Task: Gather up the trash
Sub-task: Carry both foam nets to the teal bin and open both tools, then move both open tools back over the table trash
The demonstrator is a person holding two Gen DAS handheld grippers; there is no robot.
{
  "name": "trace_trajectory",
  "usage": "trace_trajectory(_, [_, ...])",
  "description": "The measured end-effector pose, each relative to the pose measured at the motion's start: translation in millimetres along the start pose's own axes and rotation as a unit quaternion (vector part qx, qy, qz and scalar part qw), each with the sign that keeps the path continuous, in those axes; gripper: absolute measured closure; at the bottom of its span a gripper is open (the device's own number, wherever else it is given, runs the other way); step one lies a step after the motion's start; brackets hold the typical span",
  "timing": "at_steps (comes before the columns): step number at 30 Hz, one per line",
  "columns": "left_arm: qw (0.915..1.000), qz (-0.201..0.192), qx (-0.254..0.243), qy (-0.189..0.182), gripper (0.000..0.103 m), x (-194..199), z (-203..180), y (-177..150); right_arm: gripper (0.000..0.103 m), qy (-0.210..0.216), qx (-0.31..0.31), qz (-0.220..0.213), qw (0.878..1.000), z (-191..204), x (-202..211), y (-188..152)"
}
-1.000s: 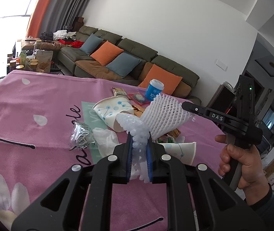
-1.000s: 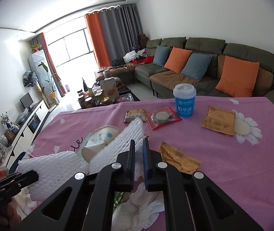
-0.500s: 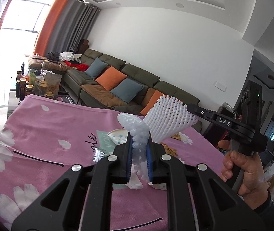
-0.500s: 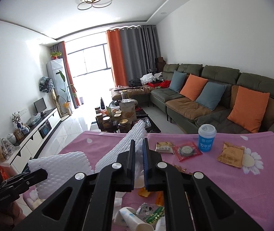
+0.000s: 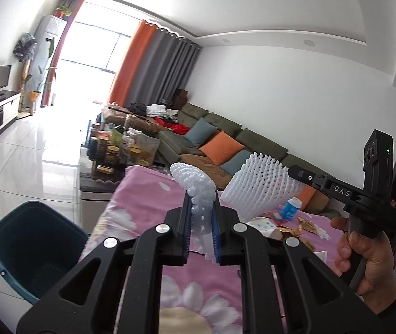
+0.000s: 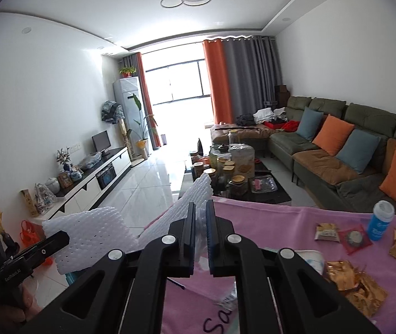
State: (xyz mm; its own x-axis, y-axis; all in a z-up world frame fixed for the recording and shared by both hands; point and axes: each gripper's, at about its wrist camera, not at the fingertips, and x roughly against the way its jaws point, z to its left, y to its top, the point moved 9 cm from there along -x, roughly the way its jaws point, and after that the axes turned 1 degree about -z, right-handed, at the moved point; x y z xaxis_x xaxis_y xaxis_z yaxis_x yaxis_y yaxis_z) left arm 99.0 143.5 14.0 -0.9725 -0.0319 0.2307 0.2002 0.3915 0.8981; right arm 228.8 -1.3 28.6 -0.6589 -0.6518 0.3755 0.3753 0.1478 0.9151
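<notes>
Beyond the bench edge, lower left of the left wrist view: the spatial relation governing the coming move is laid out below, largest item first.

Bench (image 5: 147,211): covered by a pink flowered cloth; its near left edge is seen to fall away toward the floor.

Bin (image 5: 11,250): a dark teal open-topped container, standing on the floor beside the bench and below the level of the cloth; it lies down and to the left of both tools.

Right foam net (image 5: 256,186): a white mesh sleeve, flared like a fan; its long axis is tilted up and leftward from the tool that holds it.

Left foam net (image 5: 198,189): a white mesh sleeve, curled over at the top; it is held above the bench edge, not yet over the bin.

Left tool (image 5: 201,220): clenched on the left foam net, which is pinched between the blue pads; judged the nearer of the two to the bin.

Right tool (image 6: 200,222): clenched on the right foam net, judged to be farther from the bin, with the left tool between.

Remaining litter (image 6: 356,286): wrappers and a blue cup, left lying on the cloth.
</notes>
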Motion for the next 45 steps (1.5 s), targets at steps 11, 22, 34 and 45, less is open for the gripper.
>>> trace_trajectory(11, [0.9861,-0.019,0.023,0.163,0.090,73,148,22,0.097,0.105,0.041,0.071,0.991,129,-93,-25])
trace_trajectory(22, [0.9689,0.047,0.068,0.233,0.090,78,259,-19,0.097,0.139,0.119,0.189,0.965,221,-172,-84])
trace_trajectory(34, [0.9514,0.136,0.078,0.265,0.065,-5,313,-69,0.082,0.147,0.133,0.281,0.939,236,-211,-142])
trace_trajectory(45, [0.9494,0.088,0.074,0.293,0.016,10,302,-52,0.056,0.148,0.103,0.249,0.952,227,-200,-124])
